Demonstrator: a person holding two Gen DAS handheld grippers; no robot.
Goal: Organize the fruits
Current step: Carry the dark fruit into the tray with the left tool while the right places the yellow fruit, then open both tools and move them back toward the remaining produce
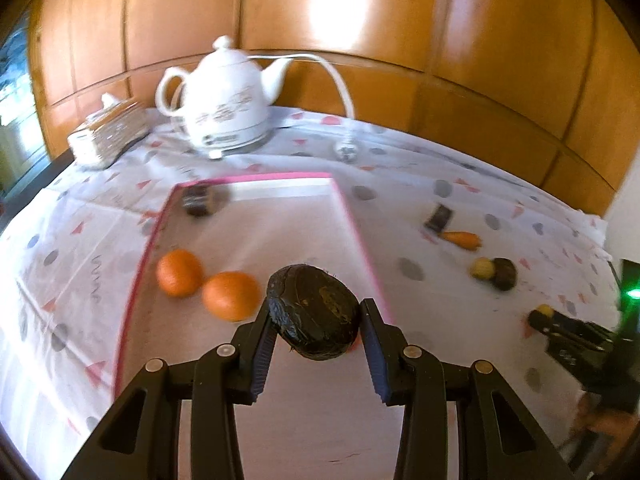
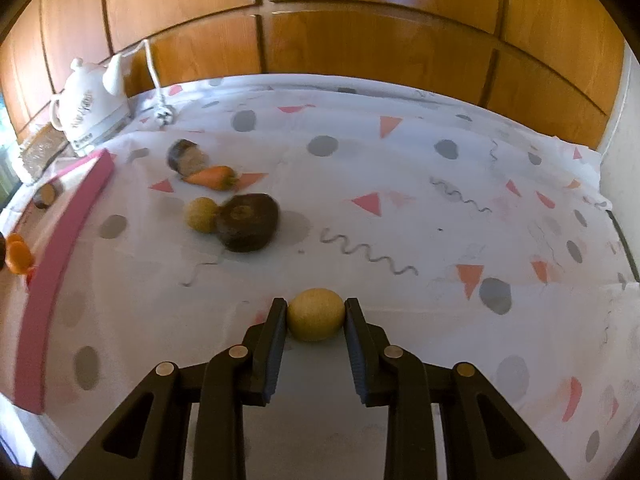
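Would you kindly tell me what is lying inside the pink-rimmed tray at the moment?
Inside the pink-rimmed tray lie two oranges side by side and a dark fruit at its far corner. The dark avocado in the left claw hides part of the floor.

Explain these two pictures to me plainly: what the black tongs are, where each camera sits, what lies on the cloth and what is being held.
There is no robot arm. A person holds one pair of black tongs in each hand, and a wide-angle camera on each looks forward along its two fingers.

In the left hand's view, the left tongs grip a dark fruit above a pink-edged tray, which holds two oranges and another dark piece at the back. Behind stands a white teapot.

In the right hand's view, the right tongs grip a small yellow fruit. On the patterned cloth lie a carrot, another yellow fruit, and two more dark pieces.
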